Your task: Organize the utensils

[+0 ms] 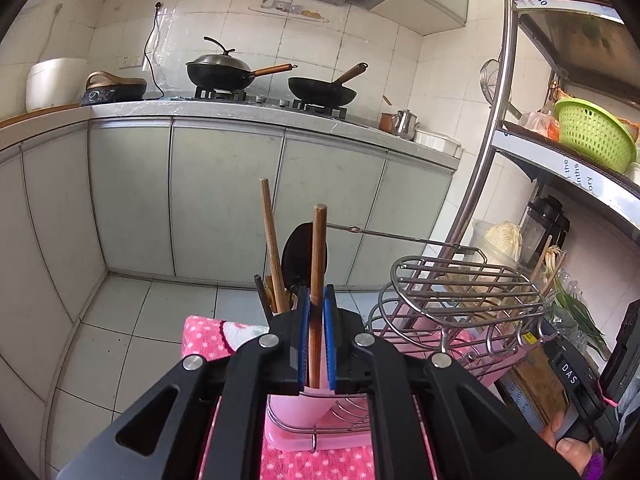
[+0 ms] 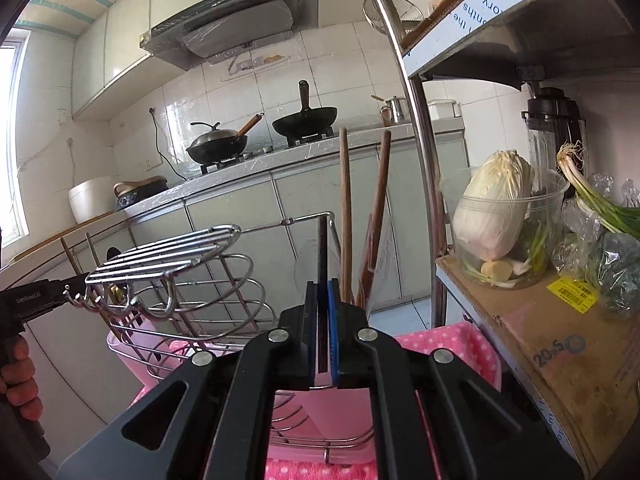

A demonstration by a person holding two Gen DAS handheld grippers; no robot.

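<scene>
My left gripper [image 1: 316, 298] is shut on a brown wooden chopstick [image 1: 318, 248] that stands upright over a pink utensil cup [image 1: 296, 408]. More wooden utensils [image 1: 271, 240] and a dark spoon [image 1: 298, 252] stand in the cup behind it. My right gripper [image 2: 323, 292] is shut on a thin dark chopstick [image 2: 322, 248], upright above another pink cup [image 2: 340, 412]. Two wooden chopsticks [image 2: 345, 208] stand in that cup just right of the fingers. A chrome wire rack [image 1: 460, 292] holds the cups; it also shows in the right wrist view [image 2: 180, 276].
The rack stands on a pink dotted cloth [image 1: 208, 338]. A metal shelf unit [image 2: 532, 344] at the right holds a cabbage in a clear tub [image 2: 496, 216], spring onions [image 2: 592, 196] and a green basket [image 1: 596, 132]. Kitchen counter with two woks [image 1: 320, 90] lies across the tiled floor.
</scene>
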